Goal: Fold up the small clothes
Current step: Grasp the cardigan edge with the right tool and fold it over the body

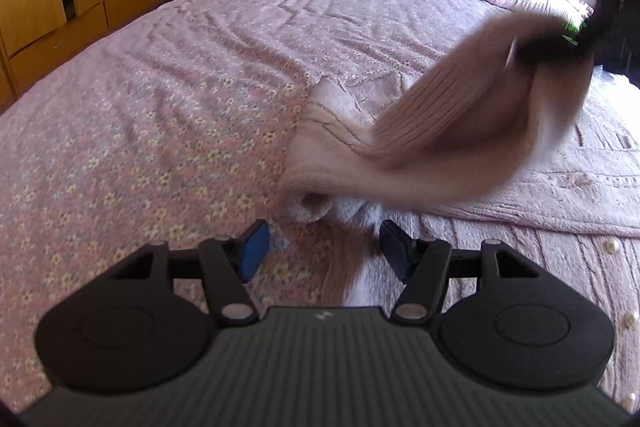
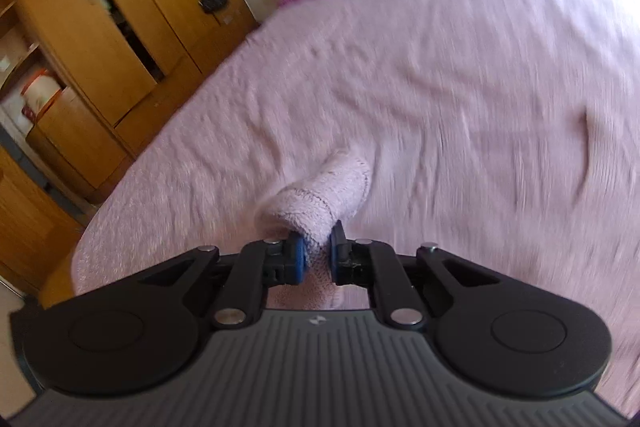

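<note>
I am pinching the pink sweater [image 2: 320,187] in my right tool [image 2: 316,259], lifting it; left tool [image 1: 320,247] is waiting half-wide ahead (folding barely begun).

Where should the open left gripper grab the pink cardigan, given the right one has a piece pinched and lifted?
Probably the folded, rolled edge of the pink cardigan, just ahead of the left gripper. Come in low and straight, along the bedspread. That edge bulges off the bed, so the open jaws can straddle it. The right gripper holds the far piece.
</note>
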Demonstrator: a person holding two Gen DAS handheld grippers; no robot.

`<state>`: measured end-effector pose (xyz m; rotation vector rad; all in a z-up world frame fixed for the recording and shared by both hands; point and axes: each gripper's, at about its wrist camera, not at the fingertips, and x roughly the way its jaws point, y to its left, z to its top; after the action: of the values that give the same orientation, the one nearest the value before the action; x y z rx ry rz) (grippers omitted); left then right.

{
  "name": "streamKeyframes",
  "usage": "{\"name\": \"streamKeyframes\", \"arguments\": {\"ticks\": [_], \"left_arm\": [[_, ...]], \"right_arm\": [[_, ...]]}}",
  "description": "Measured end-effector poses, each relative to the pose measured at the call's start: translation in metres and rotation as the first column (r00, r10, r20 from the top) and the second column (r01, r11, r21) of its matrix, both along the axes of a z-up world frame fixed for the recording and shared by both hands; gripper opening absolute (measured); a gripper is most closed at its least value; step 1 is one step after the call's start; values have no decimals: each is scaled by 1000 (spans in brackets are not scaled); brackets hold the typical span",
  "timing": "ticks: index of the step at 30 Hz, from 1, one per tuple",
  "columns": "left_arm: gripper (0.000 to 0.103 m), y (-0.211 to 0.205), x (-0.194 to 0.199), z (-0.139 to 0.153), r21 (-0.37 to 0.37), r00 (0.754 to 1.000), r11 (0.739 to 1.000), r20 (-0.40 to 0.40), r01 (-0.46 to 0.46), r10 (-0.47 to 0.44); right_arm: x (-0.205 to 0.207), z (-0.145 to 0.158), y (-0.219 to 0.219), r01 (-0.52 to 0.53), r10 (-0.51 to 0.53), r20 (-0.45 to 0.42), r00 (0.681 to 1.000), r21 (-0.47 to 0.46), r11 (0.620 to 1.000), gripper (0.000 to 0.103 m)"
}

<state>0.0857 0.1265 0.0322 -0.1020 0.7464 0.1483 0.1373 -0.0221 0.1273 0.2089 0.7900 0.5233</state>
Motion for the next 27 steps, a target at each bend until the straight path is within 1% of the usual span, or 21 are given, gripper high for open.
{"name": "streamKeyframes", "arguments": {"ticks": [3,5,7,9,11,14,19,22,23,24,25,26,27], "left_arm": [[63,-4,2,-2,35,1000,999,-2,4,-4],[63,-6,1,-3,55,1000,998,-5,15,-15],[63,-8,1,-5,75,1000,997,-10,23,-23],[65,-10,1,-6,83,1000,996,-13,24,-23],[65,-11,1,-7,89,1000,996,-14,22,-20],[65,-12,2,-7,95,1000,995,-17,26,-24],[64,-14,-1,-2,84,999,996,-36,41,-39],[64,-15,-8,7,64,999,997,-21,48,-46],[64,-15,-11,11,59,999,997,-11,53,-52],[64,-15,-13,15,56,998,997,-1,59,-60],[64,-17,-15,19,57,998,996,10,67,-67],[64,-18,-16,23,60,997,996,20,72,-73],[64,-20,-16,27,62,997,995,30,73,-75]], "right_arm": [[-2,35,0,2,2,133,991,-32,999,12],[-9,55,-7,8,7,221,975,-67,998,12],[-16,68,-16,37,1,298,954,-120,992,12],[-20,69,-30,69,-13,336,942,-154,986,12],[-21,62,-47,101,-40,323,946,-173,980,12],[-17,36,-72,149,-92,269,959,-199,969,12],[-16,-27,-108,205,-170,173,970,-211,956,12],[-17,-63,-119,232,-213,103,972,-232,945,14],[-19,-73,-122,239,-227,80,971,-233,942,16],[-22,-79,-124,242,-231,71,970,-233,942,26],[-25,-80,-126,246,-234,79,969,-236,940,41],[-28,-78,-127,254,-240,88,967,-250,934,49],[-30,-76,-127,265,-246,100,964,-268,926,60]]}}
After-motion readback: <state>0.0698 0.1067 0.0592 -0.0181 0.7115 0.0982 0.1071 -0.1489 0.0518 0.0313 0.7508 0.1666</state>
